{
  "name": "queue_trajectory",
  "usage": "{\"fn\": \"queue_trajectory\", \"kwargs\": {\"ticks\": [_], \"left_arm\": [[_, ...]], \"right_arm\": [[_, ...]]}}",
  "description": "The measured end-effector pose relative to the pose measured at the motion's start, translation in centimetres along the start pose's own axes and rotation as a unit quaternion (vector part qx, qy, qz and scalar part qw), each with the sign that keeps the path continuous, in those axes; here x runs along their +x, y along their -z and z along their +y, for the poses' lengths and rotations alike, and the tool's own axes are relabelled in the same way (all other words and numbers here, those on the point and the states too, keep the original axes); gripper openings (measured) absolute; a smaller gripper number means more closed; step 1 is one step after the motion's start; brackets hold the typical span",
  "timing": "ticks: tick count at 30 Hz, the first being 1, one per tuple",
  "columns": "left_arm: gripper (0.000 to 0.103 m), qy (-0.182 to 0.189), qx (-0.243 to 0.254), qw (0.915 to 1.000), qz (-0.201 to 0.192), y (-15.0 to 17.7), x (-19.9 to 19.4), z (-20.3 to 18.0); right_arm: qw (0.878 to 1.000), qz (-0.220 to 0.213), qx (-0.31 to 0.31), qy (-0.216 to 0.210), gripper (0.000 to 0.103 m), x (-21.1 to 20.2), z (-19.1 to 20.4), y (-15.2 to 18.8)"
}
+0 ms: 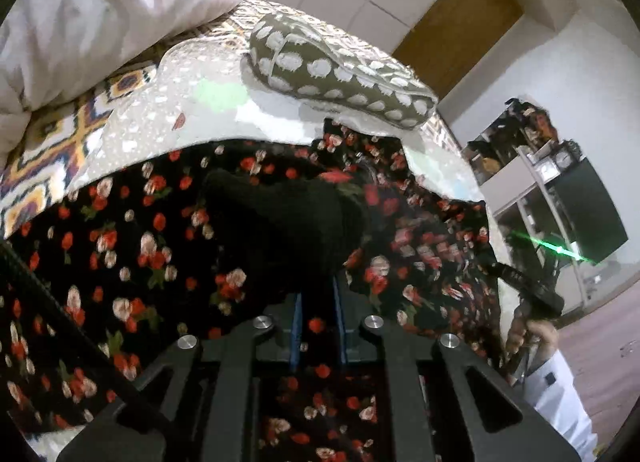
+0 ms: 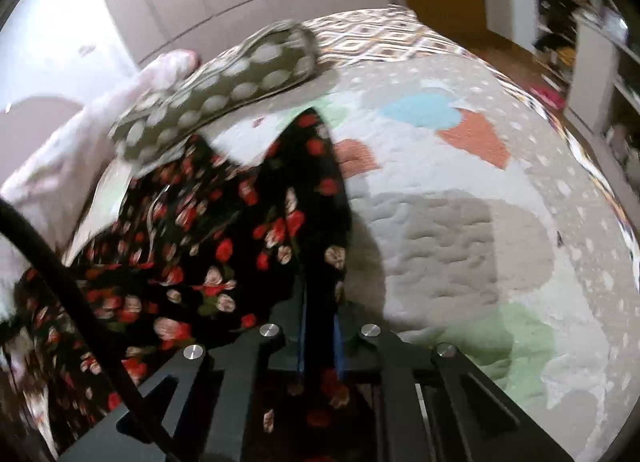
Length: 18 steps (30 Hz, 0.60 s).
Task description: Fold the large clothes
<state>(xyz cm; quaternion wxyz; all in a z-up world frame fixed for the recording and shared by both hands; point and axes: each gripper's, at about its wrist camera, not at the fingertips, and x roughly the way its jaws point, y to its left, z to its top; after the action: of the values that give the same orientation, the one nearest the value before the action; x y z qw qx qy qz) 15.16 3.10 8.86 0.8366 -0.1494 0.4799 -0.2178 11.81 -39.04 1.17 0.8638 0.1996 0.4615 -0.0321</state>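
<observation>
A large black garment with red and cream flowers (image 1: 120, 246) lies on a bed, and it also shows in the right wrist view (image 2: 208, 246). My left gripper (image 1: 318, 302) is shut on a bunched fold of this floral garment, with cloth between the blue pads and draped over the fingers. My right gripper (image 2: 320, 326) is shut on another edge of the floral garment, which rises in a peak above its fingers. In the left wrist view the right gripper (image 1: 532, 298) appears at the right edge, held by a hand in a white sleeve.
The bed has a grey quilt (image 2: 460, 222) with coloured patches over a patterned sheet (image 1: 52, 150). A grey pillow with white dots (image 1: 340, 70) lies at the head, also in the right wrist view (image 2: 224, 90). White bedding (image 1: 100, 14) is piled beside it. Shelves (image 1: 552, 190) stand past the bed.
</observation>
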Motion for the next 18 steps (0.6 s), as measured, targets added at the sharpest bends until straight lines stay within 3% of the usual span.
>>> {"fn": "queue_trajectory", "kwargs": {"ticks": [3,8,9,11,13,18], "left_arm": [[0.013,-0.049,-0.010,0.9983,0.031,1.1,3.2,1.1],[0.027,-0.032,-0.067,0.9968,0.028,1.4,4.8,3.9],[0.028,-0.023,-0.077,0.9964,0.024,1.4,4.4,4.1],[0.030,-0.010,-0.100,0.9949,0.014,1.3,3.0,4.6],[0.035,-0.025,-0.108,0.9938,-0.012,1.2,0.7,4.8],[0.065,-0.059,-0.095,0.9913,-0.070,2.4,-5.8,4.7]], "right_arm": [[1.000,0.014,0.001,0.014,0.010,1.4,-0.1,0.5],[0.999,0.018,-0.002,0.030,0.013,2.1,0.2,0.1],[0.999,0.020,-0.007,0.039,0.017,2.2,0.3,0.0],[0.997,0.014,-0.018,0.073,0.047,2.2,0.4,-0.2],[0.995,-0.002,-0.034,0.099,0.053,1.3,0.4,-0.2],[0.984,-0.088,-0.039,0.148,0.057,-4.5,1.1,0.1]]}}
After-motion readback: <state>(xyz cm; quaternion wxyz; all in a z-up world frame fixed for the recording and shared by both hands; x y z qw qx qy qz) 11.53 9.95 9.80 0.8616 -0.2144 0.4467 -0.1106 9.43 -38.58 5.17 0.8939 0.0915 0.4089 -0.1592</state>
